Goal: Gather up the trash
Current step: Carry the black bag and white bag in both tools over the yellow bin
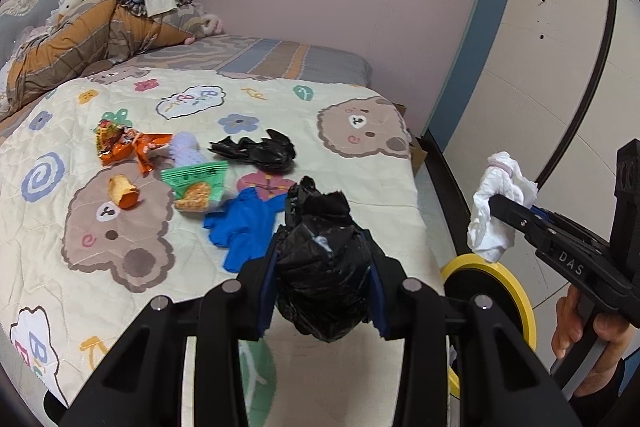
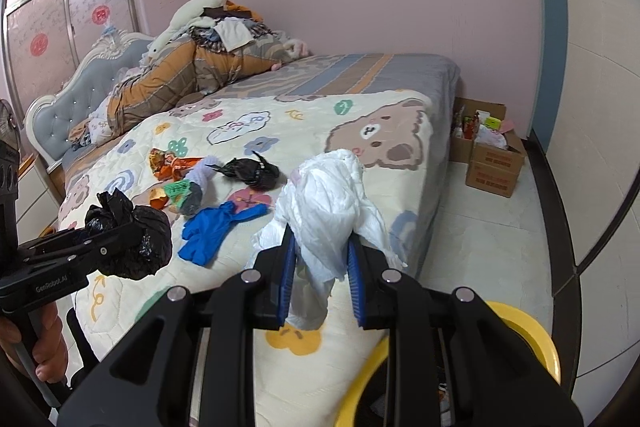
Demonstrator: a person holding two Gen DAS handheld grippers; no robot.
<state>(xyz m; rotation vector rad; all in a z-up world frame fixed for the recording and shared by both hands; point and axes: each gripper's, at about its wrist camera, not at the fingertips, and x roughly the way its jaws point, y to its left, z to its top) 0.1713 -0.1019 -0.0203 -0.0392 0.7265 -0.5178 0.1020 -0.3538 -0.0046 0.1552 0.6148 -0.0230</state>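
Observation:
My left gripper (image 1: 322,281) is shut on a crumpled black plastic bag (image 1: 320,263), held above the bed's near edge; it also shows in the right wrist view (image 2: 132,239). My right gripper (image 2: 320,279) is shut on a crumpled white plastic bag (image 2: 328,203), held over the bed corner above the yellow bin (image 2: 524,323); the white bag also shows in the left wrist view (image 1: 496,203). On the quilt lie a blue glove (image 1: 244,227), a second black bag (image 1: 260,149), a green snack packet (image 1: 196,187), orange wrappers (image 1: 124,147) and a small orange scrap (image 1: 122,193).
The yellow-rimmed bin (image 1: 504,287) stands on the floor by the bed's near right corner. Cardboard boxes (image 2: 492,155) sit by the wall beyond the bed. Folded bedding and clothes (image 2: 192,67) are piled at the headboard end.

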